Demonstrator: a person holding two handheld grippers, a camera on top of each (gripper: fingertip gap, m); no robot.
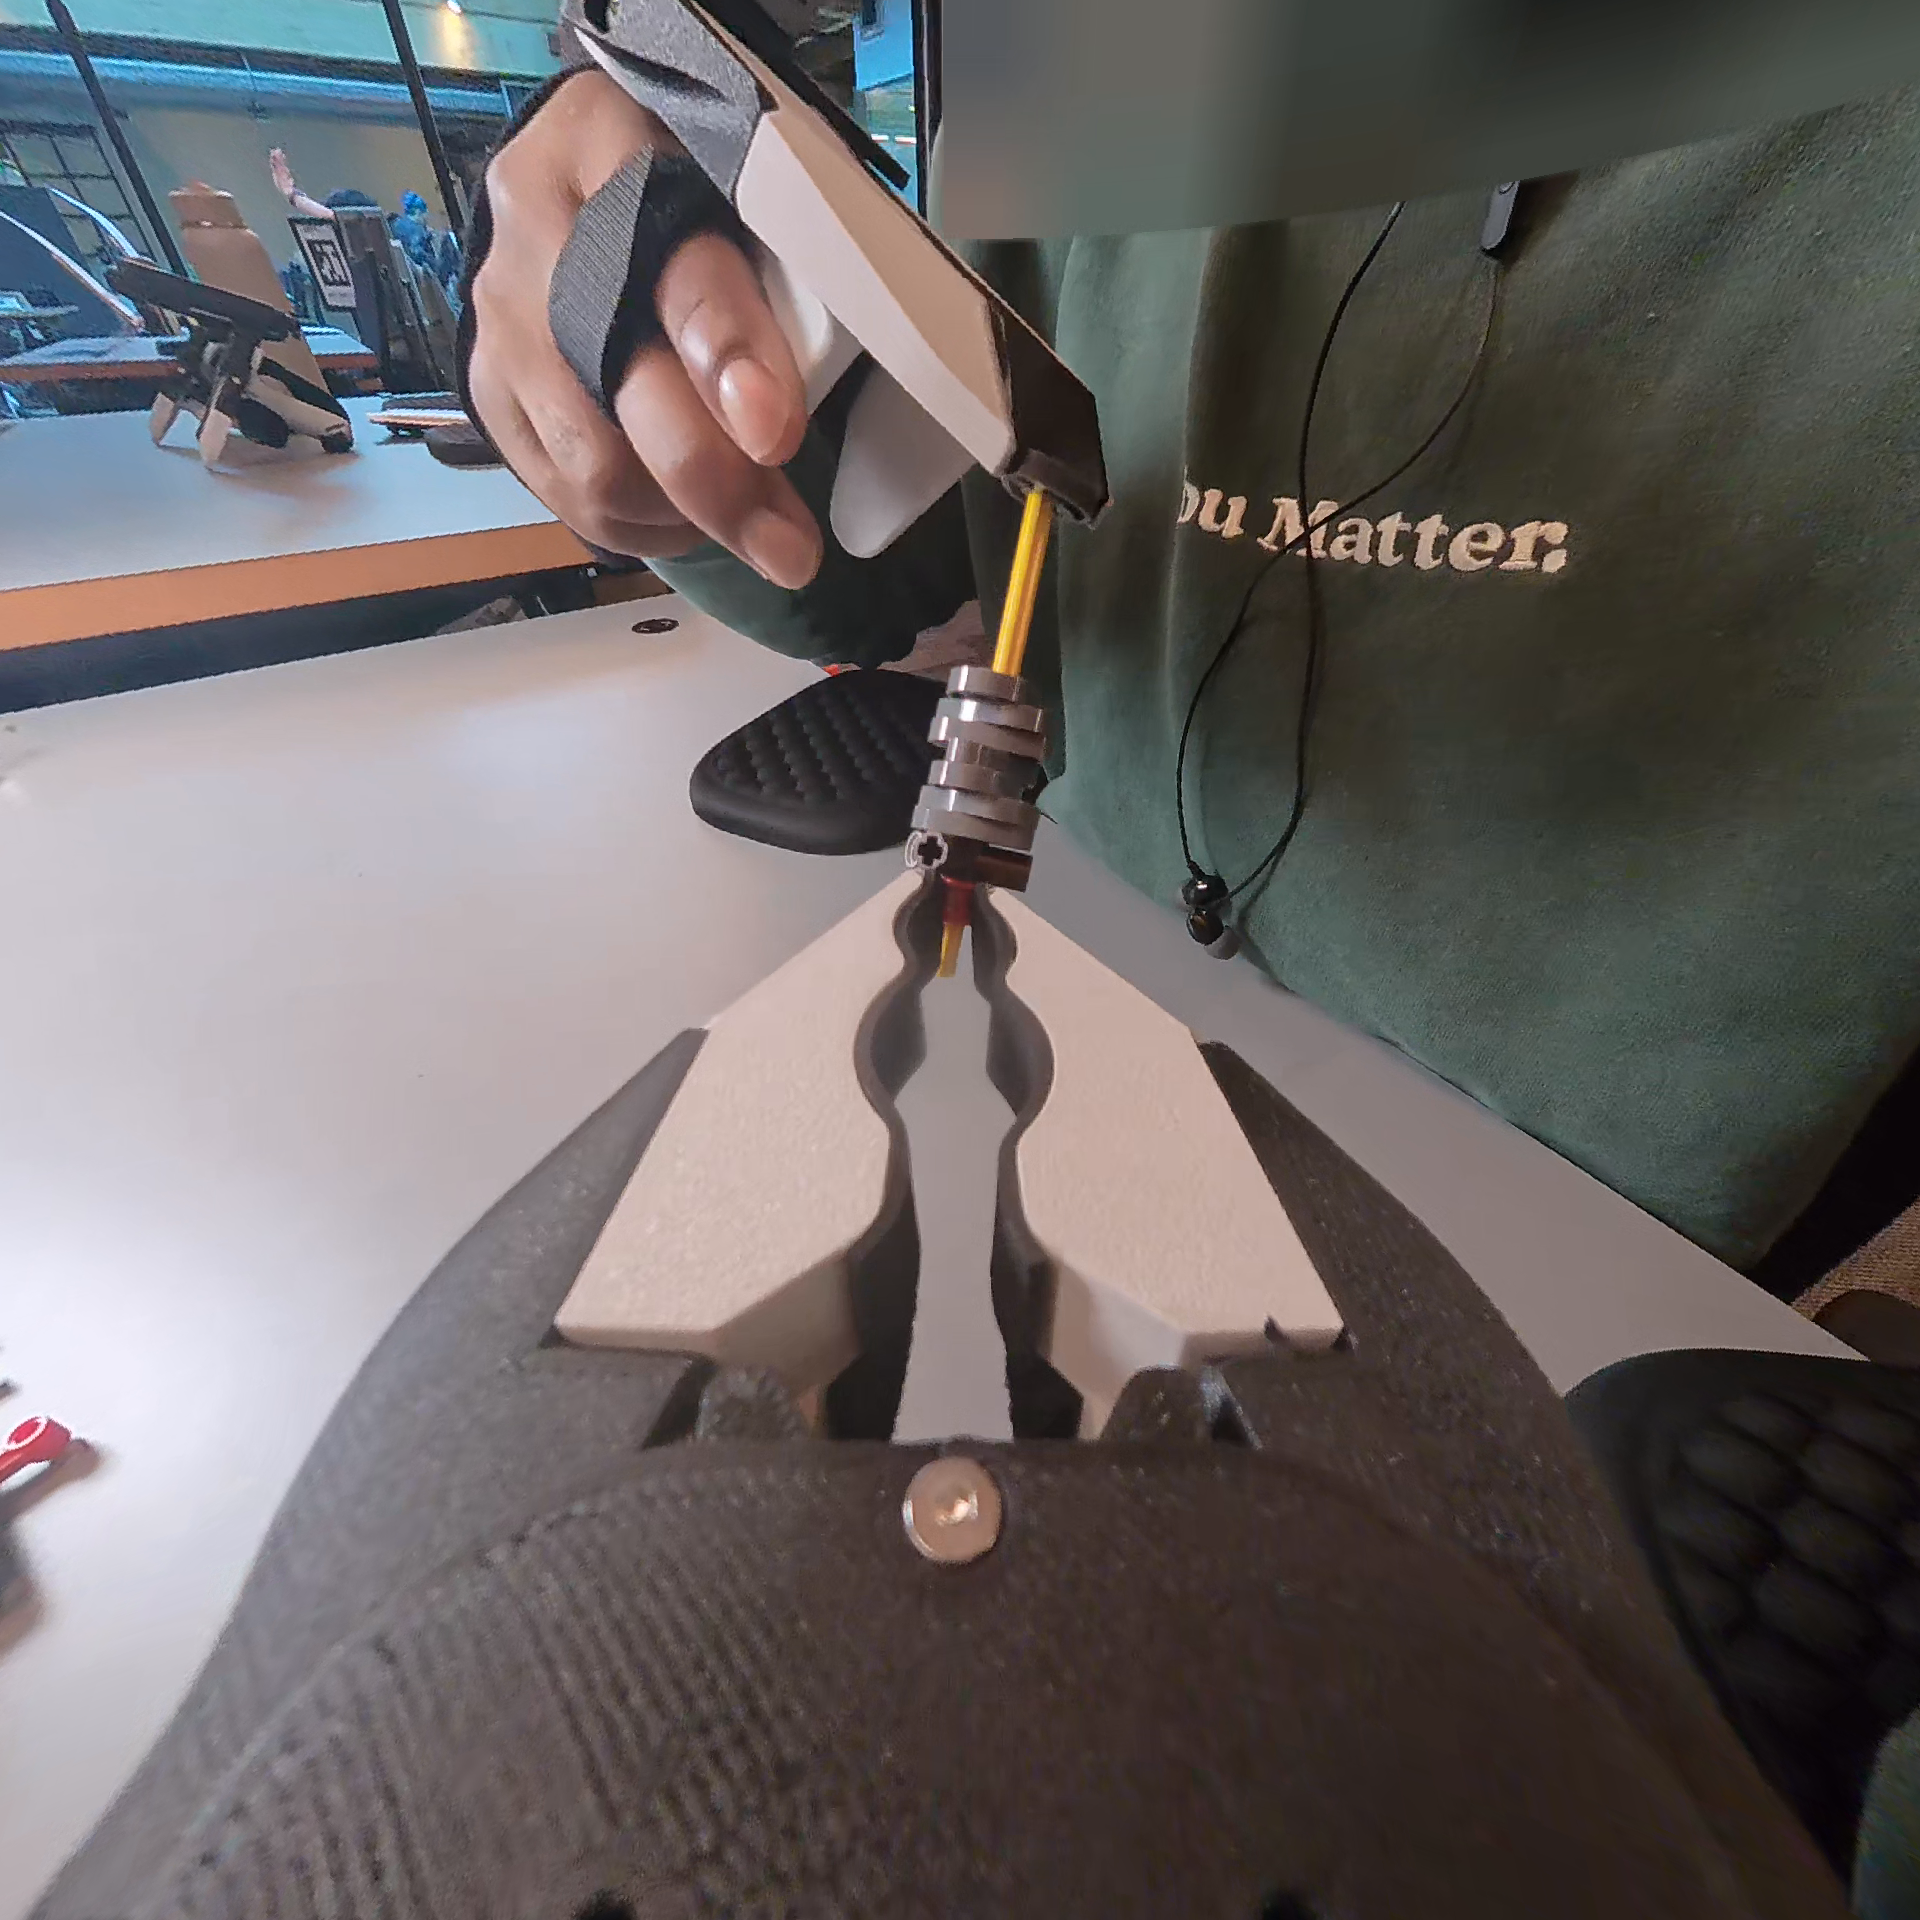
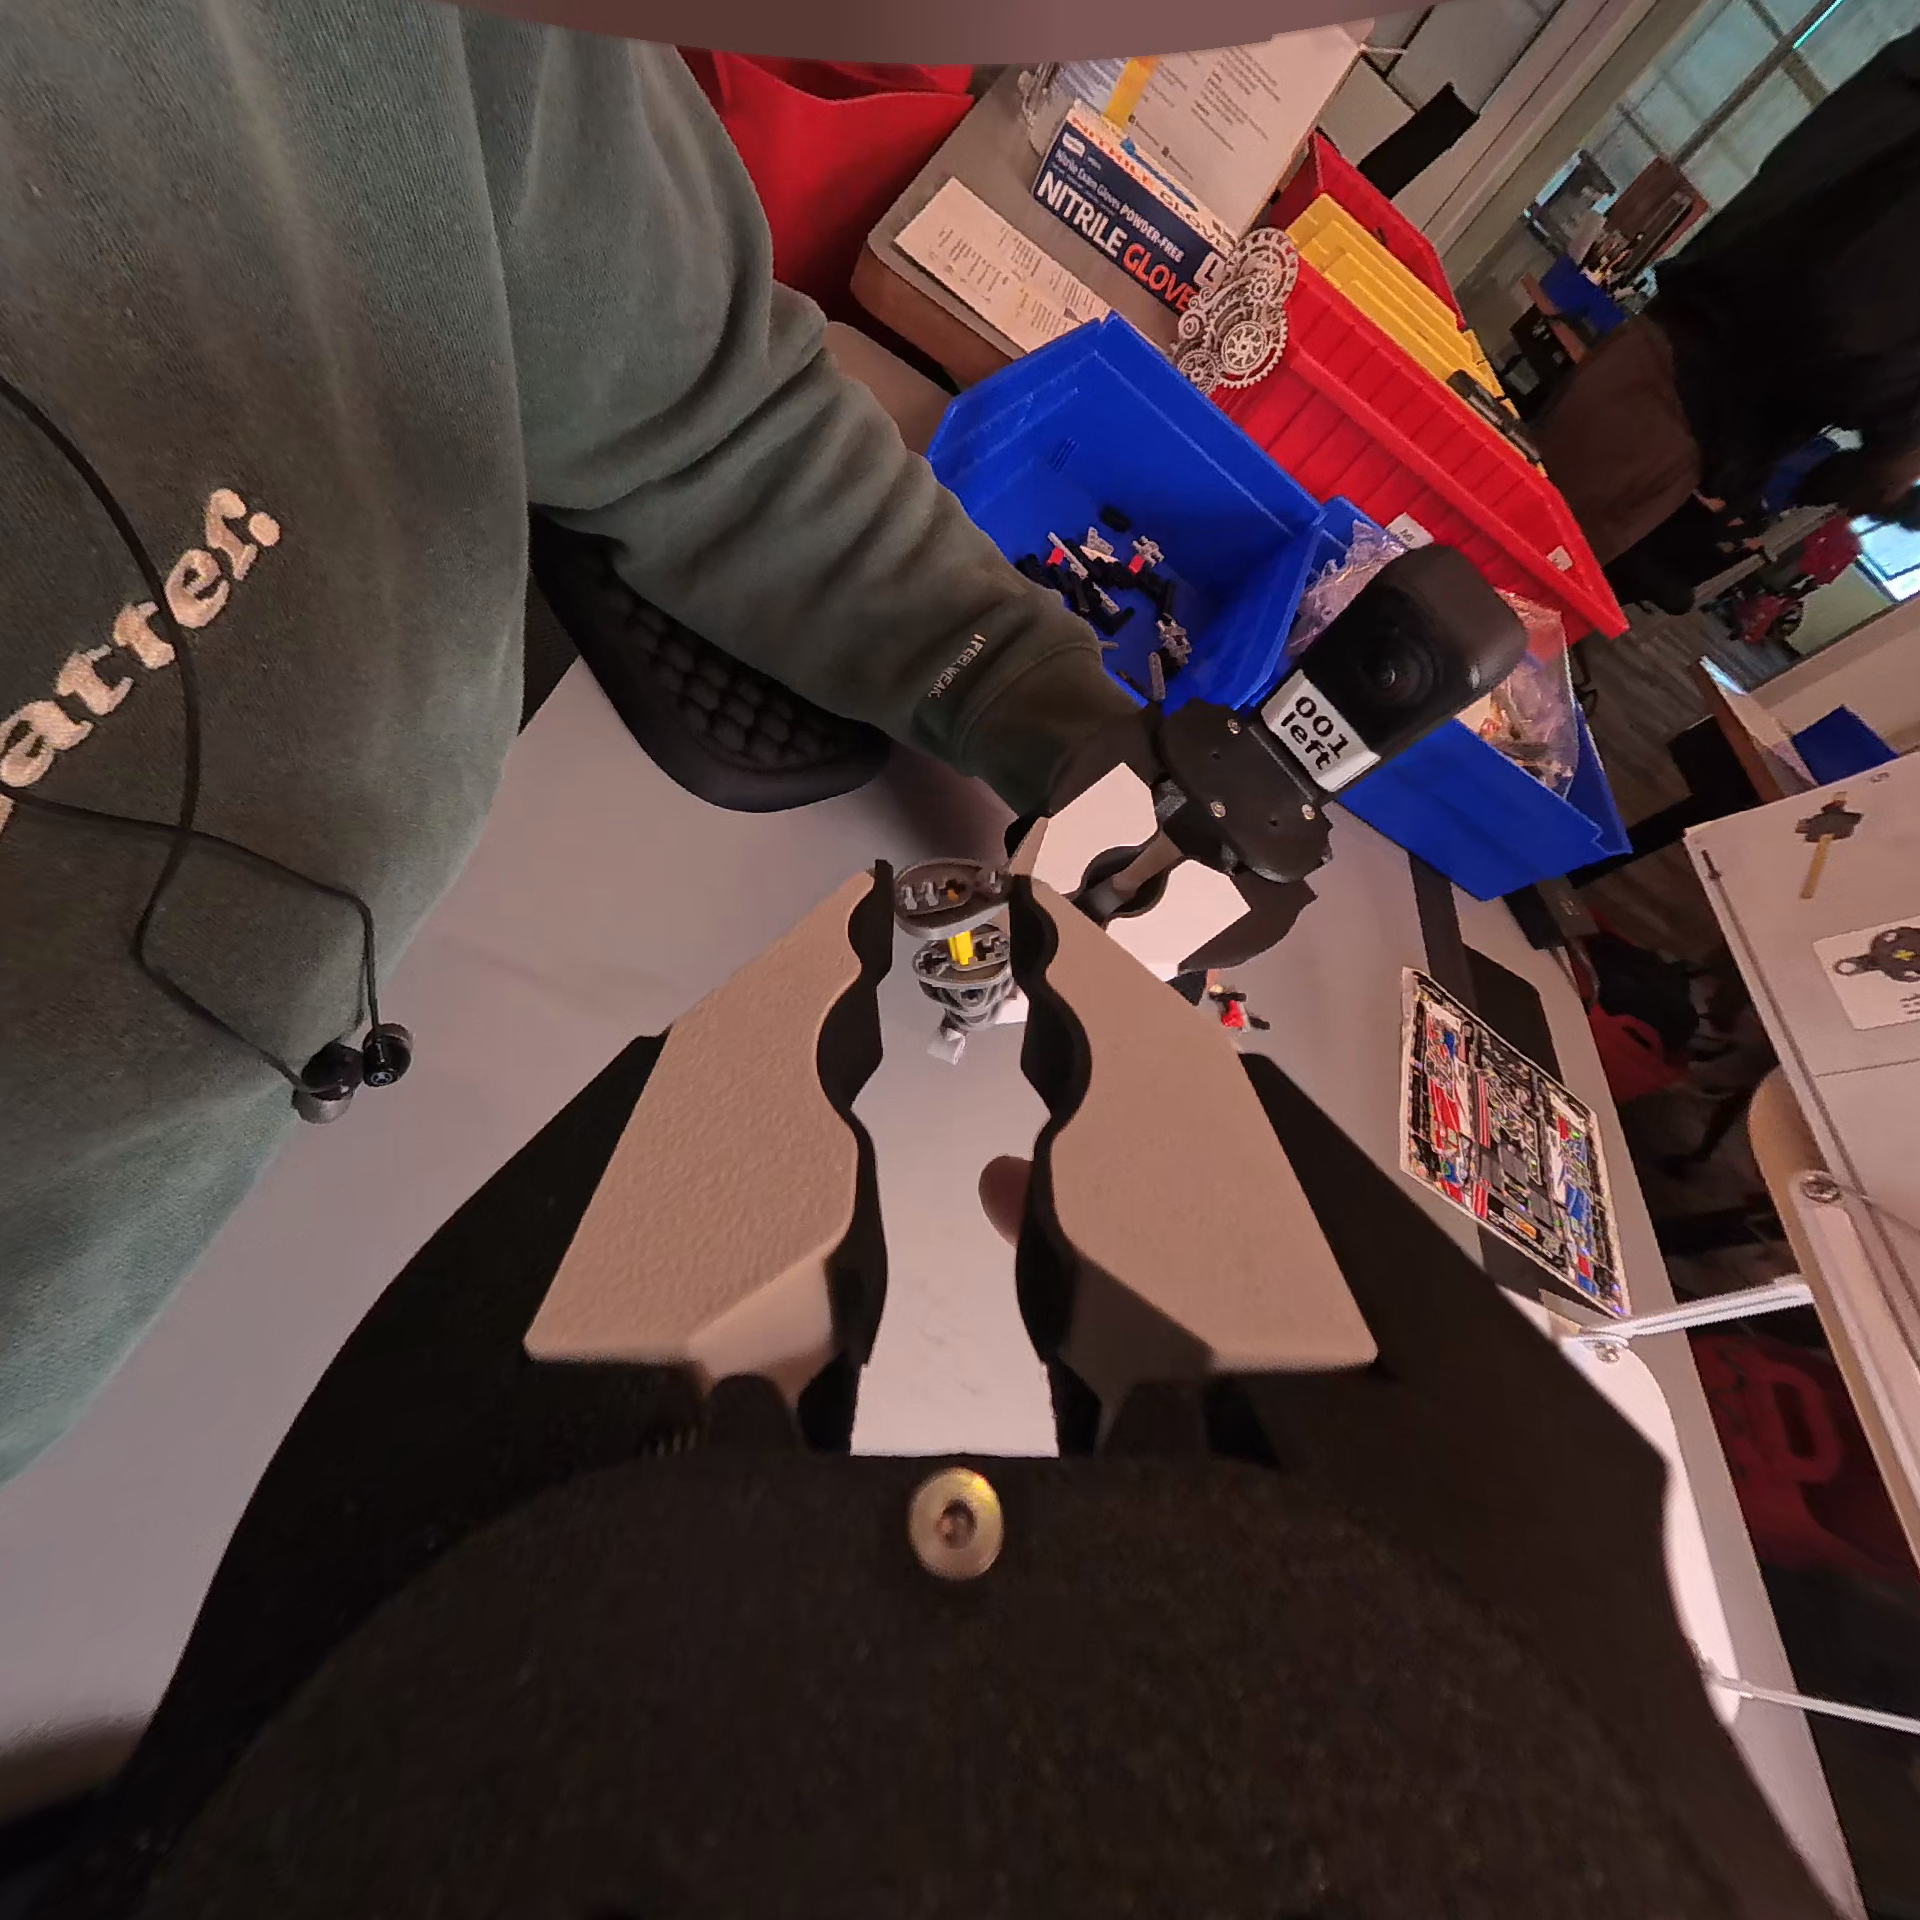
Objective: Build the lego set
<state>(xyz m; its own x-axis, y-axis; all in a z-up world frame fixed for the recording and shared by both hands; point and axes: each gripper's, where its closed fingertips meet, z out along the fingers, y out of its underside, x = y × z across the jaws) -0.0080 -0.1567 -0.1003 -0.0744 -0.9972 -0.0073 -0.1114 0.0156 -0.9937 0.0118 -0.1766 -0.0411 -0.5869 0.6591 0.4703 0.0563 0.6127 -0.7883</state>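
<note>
- Left wrist view: the left hand-held gripper (image 1: 954, 940) has its fingertips nearly closed on the lower tip of a yellow rod (image 1: 1023, 582), just under a red piece.
- A stack of grey lego rings (image 1: 982, 764) sits on that rod, above the pale table (image 1: 312, 935).
- The right hand-held gripper (image 1: 1055, 483) comes down from above, its tip pinching the rod's top end; a hand (image 1: 623, 364) is strapped into it.
- Right wrist view: the right hand-held gripper (image 2: 951, 894) is narrowly parted around the grey lego assembly (image 2: 951, 935).
- Farther right, a blue bin (image 2: 1143, 499) holds small loose pieces, and a sticker sheet (image 2: 1507, 1143) lies on the table.
</note>
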